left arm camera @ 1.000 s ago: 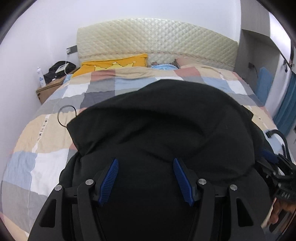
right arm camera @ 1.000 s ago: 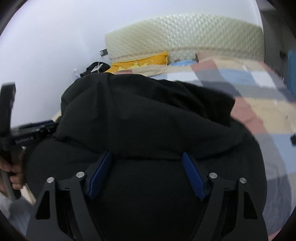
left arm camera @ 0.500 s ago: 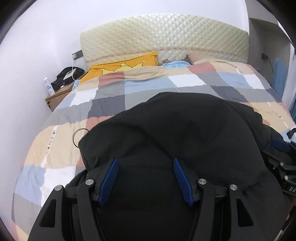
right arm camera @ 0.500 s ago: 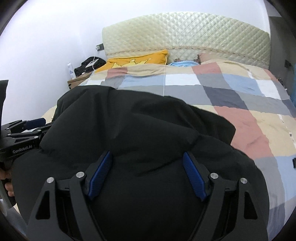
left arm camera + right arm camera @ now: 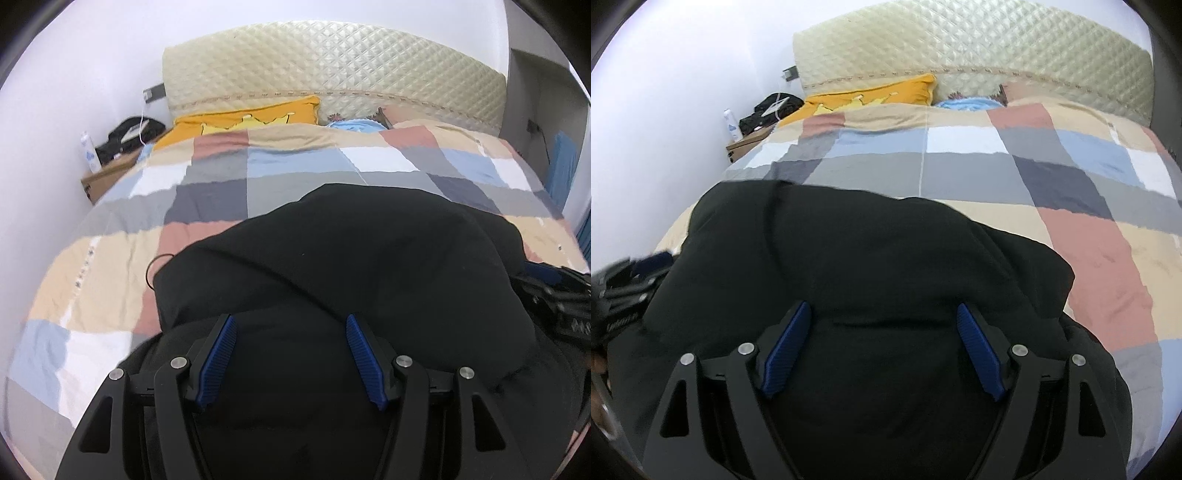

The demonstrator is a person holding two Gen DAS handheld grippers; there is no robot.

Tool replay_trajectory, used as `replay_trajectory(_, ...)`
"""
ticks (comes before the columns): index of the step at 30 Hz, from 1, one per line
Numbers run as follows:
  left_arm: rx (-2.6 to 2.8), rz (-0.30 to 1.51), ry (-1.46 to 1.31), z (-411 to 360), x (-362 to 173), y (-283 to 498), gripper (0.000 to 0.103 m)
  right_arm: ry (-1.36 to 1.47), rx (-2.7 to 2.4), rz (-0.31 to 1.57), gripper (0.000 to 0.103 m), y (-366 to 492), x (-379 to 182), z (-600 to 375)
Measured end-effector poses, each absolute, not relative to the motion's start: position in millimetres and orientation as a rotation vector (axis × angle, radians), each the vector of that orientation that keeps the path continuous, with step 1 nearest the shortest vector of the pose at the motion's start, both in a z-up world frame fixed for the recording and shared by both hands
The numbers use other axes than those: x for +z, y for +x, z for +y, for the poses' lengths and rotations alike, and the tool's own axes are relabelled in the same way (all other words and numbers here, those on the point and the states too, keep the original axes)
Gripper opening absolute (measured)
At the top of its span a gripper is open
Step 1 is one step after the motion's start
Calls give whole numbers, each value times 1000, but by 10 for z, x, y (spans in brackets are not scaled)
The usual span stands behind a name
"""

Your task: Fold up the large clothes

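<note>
A large black garment (image 5: 351, 258) lies folded over on the checked bed cover (image 5: 110, 266); it also fills the lower right wrist view (image 5: 868, 266). A thin drawstring loop (image 5: 155, 266) sticks out at its left edge. My left gripper (image 5: 291, 325) is open over the garment's near part, blue pads apart with nothing between them. My right gripper (image 5: 882, 314) is open the same way over the garment. Each gripper shows at the edge of the other's view: the right one (image 5: 554, 295), the left one (image 5: 624, 288).
The quilted cream headboard (image 5: 332, 66) stands at the far end with a yellow pillow (image 5: 243, 118) and a blue item (image 5: 354, 125). A bedside box (image 5: 103, 173) with a black bag and a bottle (image 5: 88, 151) stands at the left wall.
Both grippers have drawn back toward the foot of the bed and stay open. More of the checked cover shows beyond the garment, which lies still.
</note>
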State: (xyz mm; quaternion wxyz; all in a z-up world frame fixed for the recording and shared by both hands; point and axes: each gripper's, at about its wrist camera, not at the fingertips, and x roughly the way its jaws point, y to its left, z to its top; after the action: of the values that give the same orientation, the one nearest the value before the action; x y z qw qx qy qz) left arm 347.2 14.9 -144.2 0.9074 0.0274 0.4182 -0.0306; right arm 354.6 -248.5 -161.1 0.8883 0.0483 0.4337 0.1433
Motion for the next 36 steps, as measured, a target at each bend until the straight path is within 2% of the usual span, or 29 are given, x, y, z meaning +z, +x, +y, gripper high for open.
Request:
replay_trajectory(10, -83, 848, 43, 172, -1493, 3326, 62, 339, 156, 1004, 81, 3775, -1936, -3387)
replay_trajectory(15, -75, 838, 47, 180, -1510, 3263, 62, 266, 61, 995, 81, 3644, -1849, -3560)
replay_trajectory(27, -62, 835, 45, 187, -1522, 3240, 62, 199, 143, 852, 81, 3261, -1477, -3141)
replay_trajectory(32, -67, 835, 41, 184, -1526, 3239, 63, 53, 142, 856, 82, 3243, -1570, -2848)
replay_trajectory(36, -72, 832, 35, 198, -1533, 3236, 63, 68, 138, 864, 82, 3258, -1660, -2866)
